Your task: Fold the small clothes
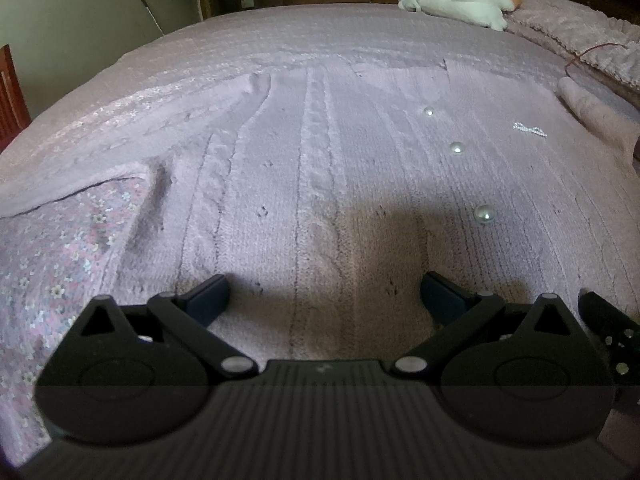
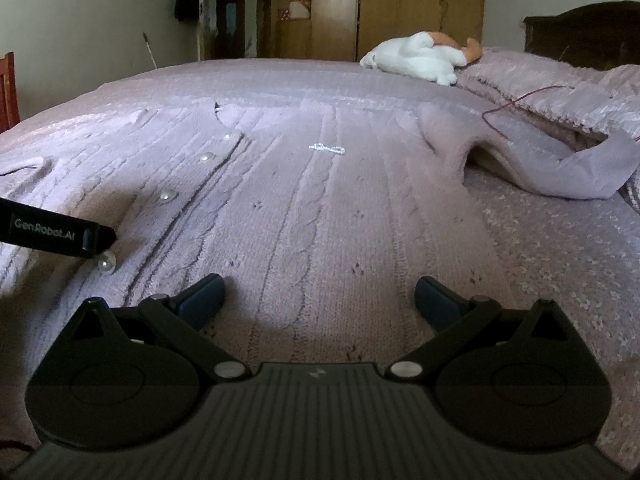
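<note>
1. Both of our grippers hung low over the near hem of the cardigan; the left gripper and the right gripper each had their jaws spread wide, holding nothing.
2. We saw the cardigan lying flat, front up, on the bed, its pearl buttons running away from us in a line and a small sparkly bow on the chest.
3. One sleeve trailed off to the right, rumpled over the floral bedspread; a white soft toy lay well apart near the pillows.
4. We judged the cable knit soft, light and stretchy, likely to sag and drag when lifted from one point.
5. We thought the hem corners or the shoulder seams the best places to pinch, keeping clear of the buttons, which could slip or snag.
</note>
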`<state>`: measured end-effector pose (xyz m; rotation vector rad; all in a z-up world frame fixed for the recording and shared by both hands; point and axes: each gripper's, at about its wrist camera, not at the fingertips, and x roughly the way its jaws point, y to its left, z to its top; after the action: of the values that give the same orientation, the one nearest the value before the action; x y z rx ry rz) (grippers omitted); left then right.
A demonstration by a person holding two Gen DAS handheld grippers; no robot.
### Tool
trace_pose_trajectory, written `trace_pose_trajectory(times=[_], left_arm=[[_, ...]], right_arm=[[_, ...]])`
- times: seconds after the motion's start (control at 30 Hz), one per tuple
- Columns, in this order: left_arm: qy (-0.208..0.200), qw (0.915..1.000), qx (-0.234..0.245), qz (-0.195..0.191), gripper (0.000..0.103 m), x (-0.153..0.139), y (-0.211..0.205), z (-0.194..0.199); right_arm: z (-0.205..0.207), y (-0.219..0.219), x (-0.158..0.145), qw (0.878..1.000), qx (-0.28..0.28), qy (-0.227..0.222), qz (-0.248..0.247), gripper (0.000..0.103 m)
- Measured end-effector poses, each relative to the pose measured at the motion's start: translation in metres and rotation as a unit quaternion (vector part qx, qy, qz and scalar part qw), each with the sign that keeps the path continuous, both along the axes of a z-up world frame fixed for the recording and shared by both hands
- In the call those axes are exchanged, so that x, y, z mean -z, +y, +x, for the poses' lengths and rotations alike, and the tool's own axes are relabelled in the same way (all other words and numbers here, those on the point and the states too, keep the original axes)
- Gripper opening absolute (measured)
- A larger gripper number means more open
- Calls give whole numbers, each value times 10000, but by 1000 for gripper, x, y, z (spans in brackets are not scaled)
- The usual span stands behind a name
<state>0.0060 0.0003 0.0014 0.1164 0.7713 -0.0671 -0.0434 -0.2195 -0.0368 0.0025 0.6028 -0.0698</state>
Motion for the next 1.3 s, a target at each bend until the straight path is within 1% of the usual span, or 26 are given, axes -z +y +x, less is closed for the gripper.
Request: trace_pose_trajectory(times=[0.1,0.23,0.33,0.37,0.43,0.53,0.63,0.73,0.87,1.0,1.07,1.13,1.3], left_arm=[[50,10000,3,1,103,-1,0,1],[59,10000,26,9,103,-1,0,1],[48,10000,53,10,103,0,1,2],[51,10000,49,12,103,0,1,2],[65,10000,34,20,103,-1,0,3],[109,9999,34,32,103,-1,-1,4],[155,9999,21,42,103,-1,-2,7],[144,9999,9,81,103,-1,-3,7],[143,9999,10,91,103,0,-4,7],[-8,10000,16,97,103,3,-4,1],[-10,9999,-10,100,103,3,-5,1],[32,9999,-24,112,103,2,-5,2],[61,9999,-25,120,103,2,-6,3]], right_arm=[[4,-7,-9,9995,-69,216,207,103],[5,-34,-29,9949,10,438,907,103],[1,-70,-47,9889,106,406,1428,103],[1,-81,-51,9873,125,394,1533,103],[-1,-109,-60,9848,234,338,1689,103],[-2,-157,-66,9802,692,292,1833,103],[1,-205,-63,9718,1157,313,2032,103],[7,-251,-57,9626,1584,239,2184,103],[20,-303,-45,9529,2017,123,2263,103],[43,-346,-34,9354,2328,23,2660,103],[51,-364,-28,9270,2456,-57,2833,103],[59,-378,-23,9243,2511,-125,2873,103],[74,-397,-17,9235,2543,-360,2848,103]])
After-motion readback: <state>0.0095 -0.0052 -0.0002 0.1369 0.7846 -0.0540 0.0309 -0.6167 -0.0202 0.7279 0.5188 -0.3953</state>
